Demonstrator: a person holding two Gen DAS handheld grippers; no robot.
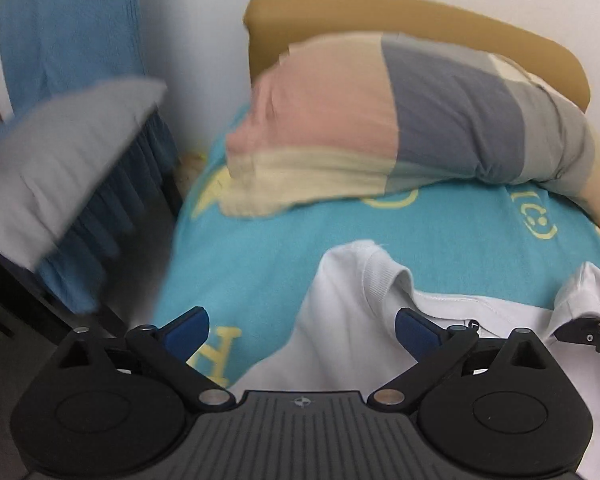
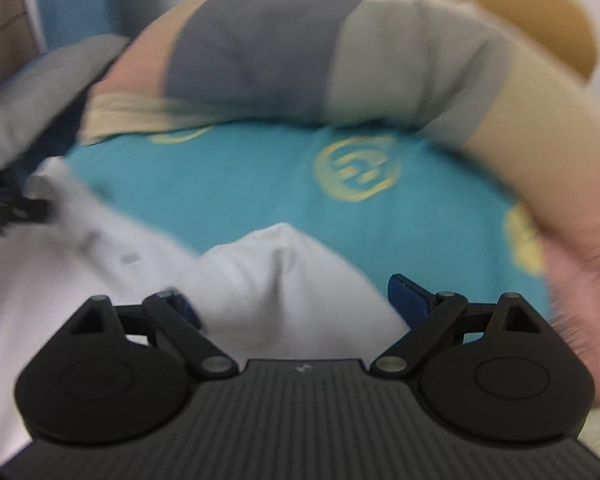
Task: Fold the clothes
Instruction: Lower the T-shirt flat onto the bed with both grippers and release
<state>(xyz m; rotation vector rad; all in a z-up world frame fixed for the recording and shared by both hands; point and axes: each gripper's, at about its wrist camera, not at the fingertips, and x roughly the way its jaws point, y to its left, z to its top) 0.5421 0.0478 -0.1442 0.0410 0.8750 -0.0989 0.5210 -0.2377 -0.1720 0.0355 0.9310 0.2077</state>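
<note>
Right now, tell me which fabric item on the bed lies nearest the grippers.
The white polo shirt, collared, lies between both open grippers, left and right. The colour-block pillow and grey pillow lie farther off.

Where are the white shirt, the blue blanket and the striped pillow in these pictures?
shirt (image 1: 340, 320): left wrist view, on the shoulder cloth beside the collar.
blanket (image 2: 260, 184): right wrist view, on plain blue between the yellow logos.
pillow (image 1: 452, 112): left wrist view, on its dark grey band.

A home bedroom: bed with wooden headboard (image 1: 420, 12), colour-block pillow (image 1: 380, 120), teal blanket (image 1: 280, 256).
</note>
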